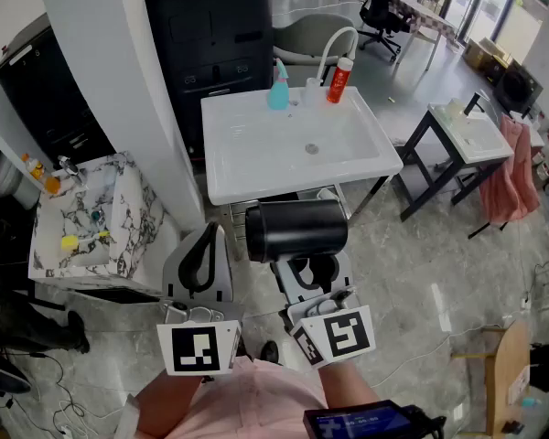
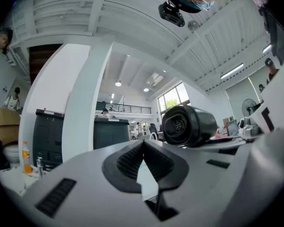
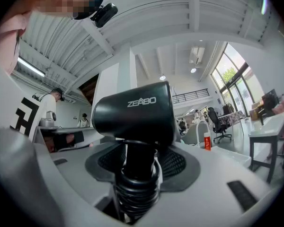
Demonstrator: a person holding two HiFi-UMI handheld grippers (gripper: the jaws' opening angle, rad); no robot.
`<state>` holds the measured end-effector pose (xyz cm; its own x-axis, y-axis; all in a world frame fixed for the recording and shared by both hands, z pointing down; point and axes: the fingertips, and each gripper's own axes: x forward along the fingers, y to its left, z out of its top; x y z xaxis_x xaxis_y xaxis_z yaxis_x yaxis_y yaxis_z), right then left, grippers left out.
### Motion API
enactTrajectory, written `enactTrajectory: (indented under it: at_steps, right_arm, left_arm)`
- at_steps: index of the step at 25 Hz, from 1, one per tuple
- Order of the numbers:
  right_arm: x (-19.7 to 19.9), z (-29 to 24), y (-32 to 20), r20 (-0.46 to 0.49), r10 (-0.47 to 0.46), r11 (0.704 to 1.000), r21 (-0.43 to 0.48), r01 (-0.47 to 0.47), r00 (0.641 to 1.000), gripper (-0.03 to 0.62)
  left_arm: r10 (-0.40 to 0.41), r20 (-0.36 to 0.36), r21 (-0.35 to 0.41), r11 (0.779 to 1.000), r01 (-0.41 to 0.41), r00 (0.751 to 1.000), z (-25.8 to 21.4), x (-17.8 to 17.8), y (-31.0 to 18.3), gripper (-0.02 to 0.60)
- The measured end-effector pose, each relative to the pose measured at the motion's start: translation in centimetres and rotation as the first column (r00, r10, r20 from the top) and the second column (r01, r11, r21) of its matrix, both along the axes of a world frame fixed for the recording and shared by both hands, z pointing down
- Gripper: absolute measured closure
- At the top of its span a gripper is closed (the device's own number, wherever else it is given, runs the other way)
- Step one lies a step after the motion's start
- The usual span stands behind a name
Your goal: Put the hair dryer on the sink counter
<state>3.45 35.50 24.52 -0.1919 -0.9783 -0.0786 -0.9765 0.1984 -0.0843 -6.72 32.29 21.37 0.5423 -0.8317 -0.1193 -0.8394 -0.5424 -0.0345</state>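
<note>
A black hair dryer (image 1: 296, 230) hangs in the air just in front of the white sink counter (image 1: 256, 158), its barrel lying crosswise. My right gripper (image 1: 313, 277) is shut on its handle (image 3: 139, 167); the barrel (image 3: 135, 111) fills the middle of the right gripper view. Beside it on the left, my left gripper (image 1: 201, 256) is shut with nothing in it, its pads (image 2: 154, 162) meeting. From the left gripper view the hair dryer (image 2: 187, 125) shows at the right, above the jaws.
On the back of the counter stand a blue bottle (image 1: 278, 88), a white curved tap (image 1: 335, 46) and a red bottle (image 1: 339, 80). A marbled basin (image 1: 87, 222) sits at the left behind a white pillar (image 1: 133, 90). A dark-legged table (image 1: 465, 140) stands at the right.
</note>
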Motion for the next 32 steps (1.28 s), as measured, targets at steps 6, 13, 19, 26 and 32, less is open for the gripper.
enactTrajectory:
  at_steps: [6, 13, 19, 26, 32]
  right_arm:
    - [1.3, 0.2, 0.3, -0.01, -0.006, 1.0, 0.005, 0.006, 1.0, 0.378]
    - [2.9, 0.0, 0.7, -0.011, -0.019, 1.0, 0.023, 0.019, 1.0, 0.376]
    - [4.1, 0.3, 0.1, -0.003, -0.022, 1.0, 0.02, 0.022, 1.0, 0.376]
    - [4.2, 1.1, -2.2, -0.006, -0.018, 1.0, 0.012, 0.018, 1.0, 0.376]
    - [4.4, 2.4, -7.5, 0.005, -0.015, 1.0, -0.017, 0.015, 1.0, 0.375]
  left_arm:
    - [-0.006, 0.008, 0.003, 1.0, 0.006, 1.0, 0.2, 1.5, 0.4, 0.572]
    - [-0.025, 0.016, 0.013, 1.0, 0.024, 1.0, 0.3, 2.9, 0.8, 0.572]
    - [-0.036, 0.026, 0.016, 0.999, 0.035, 0.999, 0.6, 3.6, 0.3, 0.571]
    - [-0.056, 0.013, 0.011, 0.998, 0.056, 0.998, 1.5, 2.8, -2.2, 0.571]
    - [-0.067, 0.006, -0.008, 0.998, 0.067, 0.998, 3.2, 2.1, -7.7, 0.571]
